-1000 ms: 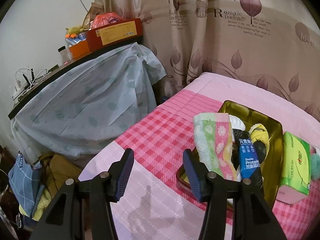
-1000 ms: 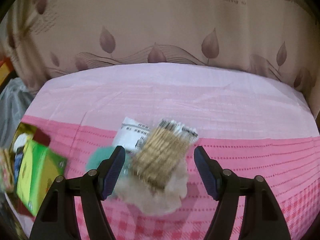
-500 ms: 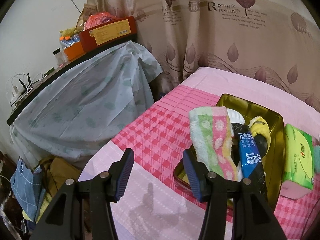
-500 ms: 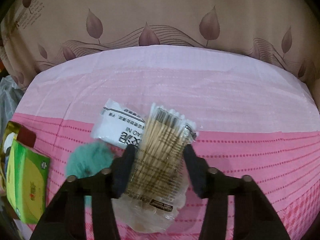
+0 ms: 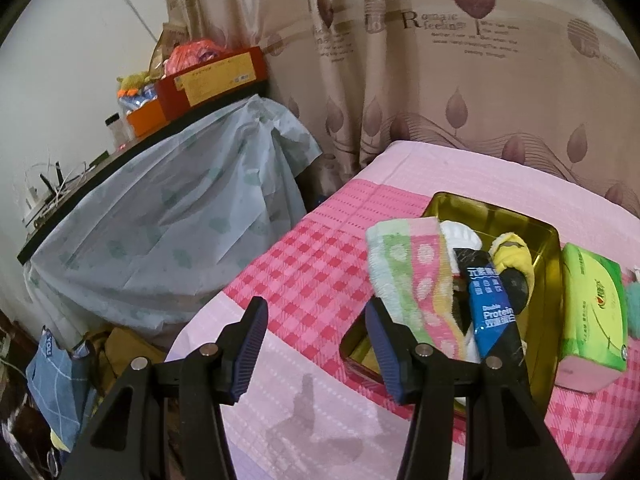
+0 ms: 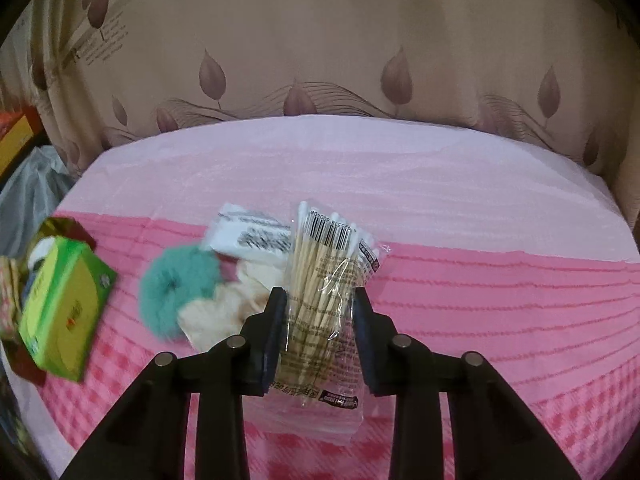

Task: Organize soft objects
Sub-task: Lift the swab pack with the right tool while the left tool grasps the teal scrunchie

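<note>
On the pink checked bed (image 6: 460,208) before the leaf-print curtain (image 6: 320,40), my right gripper (image 6: 320,324) has just been closing its jaws and clenches the cotton swab packet (image 6: 324,280); my left gripper (image 5: 316,344) hangs released beside the gold tin (image 5: 496,216) holding a striped towel (image 5: 404,276)

Warm, rather dim indoor light fills both views. Fisheye bending curves the curtain (image 5: 460,80) and blackens the corners. The left gripper (image 5: 316,344) throws a soft shadow on the near bedspread (image 5: 304,264). In the right view the tissue pack (image 6: 64,312) and scrunchie (image 6: 176,288) at left are motion-blurred.
</note>
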A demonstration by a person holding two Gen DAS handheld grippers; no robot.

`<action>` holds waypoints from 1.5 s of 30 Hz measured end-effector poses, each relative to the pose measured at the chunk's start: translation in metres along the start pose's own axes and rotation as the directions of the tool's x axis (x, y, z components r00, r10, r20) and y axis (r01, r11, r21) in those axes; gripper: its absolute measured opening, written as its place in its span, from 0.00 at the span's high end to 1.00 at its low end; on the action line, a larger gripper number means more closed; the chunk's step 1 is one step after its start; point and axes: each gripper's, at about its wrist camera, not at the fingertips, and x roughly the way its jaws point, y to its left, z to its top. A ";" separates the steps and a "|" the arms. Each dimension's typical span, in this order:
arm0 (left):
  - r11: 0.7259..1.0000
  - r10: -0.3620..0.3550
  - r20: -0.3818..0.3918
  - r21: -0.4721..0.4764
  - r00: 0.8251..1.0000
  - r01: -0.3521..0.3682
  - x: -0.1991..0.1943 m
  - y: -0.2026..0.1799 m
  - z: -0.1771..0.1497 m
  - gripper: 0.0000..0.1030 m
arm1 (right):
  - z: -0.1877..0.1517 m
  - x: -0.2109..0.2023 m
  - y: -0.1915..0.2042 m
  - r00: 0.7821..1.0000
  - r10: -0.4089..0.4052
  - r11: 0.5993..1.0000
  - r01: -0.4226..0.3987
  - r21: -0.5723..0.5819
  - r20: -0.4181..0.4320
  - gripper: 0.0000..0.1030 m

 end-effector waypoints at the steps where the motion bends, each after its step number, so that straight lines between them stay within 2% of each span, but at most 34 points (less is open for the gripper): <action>1: 1.000 -0.001 0.005 0.007 1.000 0.001 -0.001 -0.002 0.000 0.49 | -0.003 -0.002 -0.003 1.000 0.007 1.000 -0.007 -0.002 0.001 0.71; 6: 0.997 -0.043 0.032 0.061 0.999 0.041 -0.013 -0.015 -0.001 0.49 | -0.025 -0.011 -0.017 0.994 -0.111 0.990 0.112 -0.083 0.011 0.71; 10: 0.983 -0.139 0.036 0.130 0.990 0.133 -0.032 -0.038 -0.001 0.49 | -0.039 -0.015 -0.037 0.988 -0.152 0.985 0.152 -0.080 0.001 0.71; 13: 0.954 -0.243 0.019 0.185 0.970 0.236 -0.049 -0.065 0.000 0.49 | -0.048 -0.016 -0.054 0.985 -0.170 0.984 0.169 -0.049 -0.010 0.71; 19: 0.860 -0.417 -0.047 0.303 0.908 0.410 -0.081 -0.137 -0.001 0.46 | -0.059 -0.023 -0.077 0.982 -0.187 0.982 0.187 -0.027 0.002 0.71; 21: 0.822 -0.472 -0.087 0.317 0.877 0.474 -0.086 -0.161 -0.001 0.46 | -0.063 -0.024 -0.081 0.983 -0.185 0.982 0.185 -0.025 0.004 0.71; 22: 0.798 -0.501 -0.122 0.318 0.857 0.512 -0.088 -0.176 -0.002 0.46 | -0.065 -0.025 -0.082 0.983 -0.182 0.983 0.182 -0.024 0.008 0.71; 23: 0.786 -0.515 -0.145 0.314 0.845 0.533 -0.087 -0.185 -0.001 0.46 | -0.066 -0.025 -0.082 0.984 -0.179 0.984 0.179 -0.022 0.013 0.71; 25: 0.746 -0.555 -0.206 0.304 0.806 0.592 -0.086 -0.209 0.001 0.46 | -0.068 -0.024 -0.082 0.984 -0.175 0.984 0.175 -0.015 0.022 0.71; 28: 0.709 -0.579 -0.281 0.290 0.765 0.643 -0.080 -0.246 0.005 0.45 | -0.069 -0.022 -0.082 0.985 -0.173 0.985 0.173 -0.016 0.023 0.70; 34: 0.695 -0.560 -0.422 0.230 0.713 0.682 -0.049 -0.318 0.015 0.46 | -0.069 -0.022 -0.091 0.991 -0.131 0.991 0.131 0.015 0.015 0.68; 36: 0.704 -0.535 -0.441 0.239 0.721 0.669 -0.039 -0.335 0.015 0.46 | -0.069 -0.022 -0.094 0.993 -0.116 0.993 0.116 0.025 0.013 0.68; 38: 0.716 -0.502 -0.454 0.258 0.736 0.648 -0.028 -0.349 0.014 0.46 | -0.069 -0.022 -0.095 0.994 -0.104 0.994 0.104 0.035 0.012 0.67; 39: 0.719 -0.496 -0.461 0.256 0.736 0.646 -0.023 -0.354 0.013 0.46 | -0.069 -0.021 -0.096 0.995 -0.098 0.994 0.098 0.040 0.011 0.67; 45: 0.734 -0.494 -0.512 0.188 0.703 0.653 0.003 -0.366 0.012 0.46 | -0.069 -0.020 -0.099 0.997 -0.078 0.996 0.077 0.053 0.010 0.66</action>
